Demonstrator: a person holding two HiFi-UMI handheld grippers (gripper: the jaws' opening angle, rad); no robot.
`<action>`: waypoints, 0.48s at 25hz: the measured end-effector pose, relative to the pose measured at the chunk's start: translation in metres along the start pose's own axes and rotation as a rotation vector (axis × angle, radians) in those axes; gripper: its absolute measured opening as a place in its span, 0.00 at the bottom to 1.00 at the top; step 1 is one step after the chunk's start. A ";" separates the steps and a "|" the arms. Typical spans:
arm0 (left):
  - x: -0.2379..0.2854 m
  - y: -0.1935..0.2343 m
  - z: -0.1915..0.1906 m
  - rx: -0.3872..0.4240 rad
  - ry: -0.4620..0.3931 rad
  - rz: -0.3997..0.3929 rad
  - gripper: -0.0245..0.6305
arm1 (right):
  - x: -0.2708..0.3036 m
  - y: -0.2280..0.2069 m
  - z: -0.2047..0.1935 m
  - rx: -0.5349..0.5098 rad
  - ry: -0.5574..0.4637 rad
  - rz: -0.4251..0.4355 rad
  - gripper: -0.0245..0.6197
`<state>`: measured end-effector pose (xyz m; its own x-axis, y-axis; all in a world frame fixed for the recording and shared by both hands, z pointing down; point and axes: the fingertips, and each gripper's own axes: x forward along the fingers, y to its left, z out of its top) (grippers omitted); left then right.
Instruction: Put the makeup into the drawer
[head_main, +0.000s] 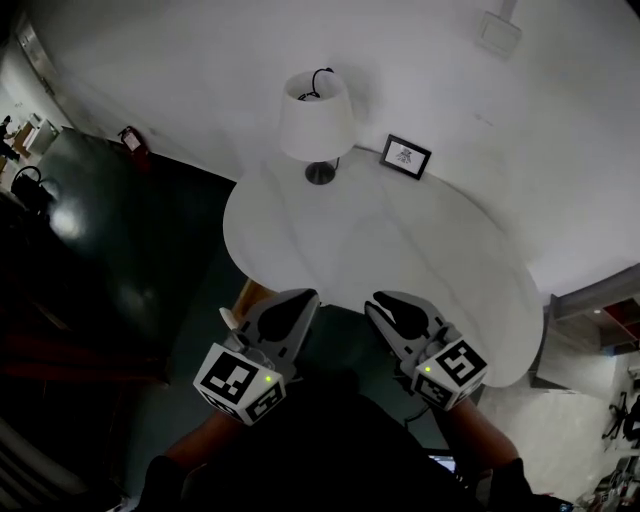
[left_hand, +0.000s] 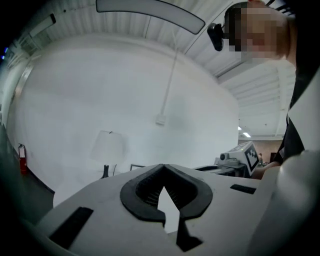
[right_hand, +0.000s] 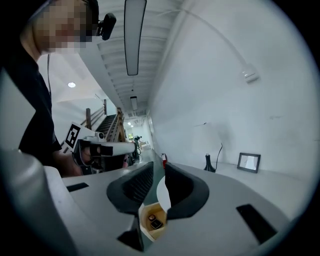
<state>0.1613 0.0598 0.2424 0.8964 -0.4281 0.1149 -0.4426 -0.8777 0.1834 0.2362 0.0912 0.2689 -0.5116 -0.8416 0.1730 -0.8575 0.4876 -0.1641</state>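
Note:
Through the gap of my right gripper I look down into an open wooden drawer with small dark makeup items lying in it. The right jaws stand a narrow way apart with nothing between them. My left gripper is shut and empty, its tips touching. In the head view both grippers are held up side by side at the near rim of the round white table, left gripper and right gripper. A wood-coloured edge shows below the table rim by the left gripper.
A white lamp and a small framed picture stand at the table's far side against the white wall. A dark floor lies to the left, with a red fire extinguisher by the wall.

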 end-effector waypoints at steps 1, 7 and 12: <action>0.001 0.000 0.005 0.013 -0.006 -0.009 0.05 | 0.000 -0.001 0.005 -0.004 -0.009 -0.010 0.15; 0.002 0.003 0.017 0.117 -0.003 -0.041 0.05 | -0.005 -0.008 0.025 -0.056 -0.038 -0.080 0.11; -0.002 0.019 0.018 0.136 -0.009 -0.019 0.05 | -0.001 -0.004 0.035 -0.060 -0.058 -0.101 0.08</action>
<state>0.1511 0.0399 0.2281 0.9052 -0.4122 0.1033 -0.4187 -0.9067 0.0510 0.2418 0.0818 0.2356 -0.4200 -0.8983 0.1293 -0.9071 0.4111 -0.0901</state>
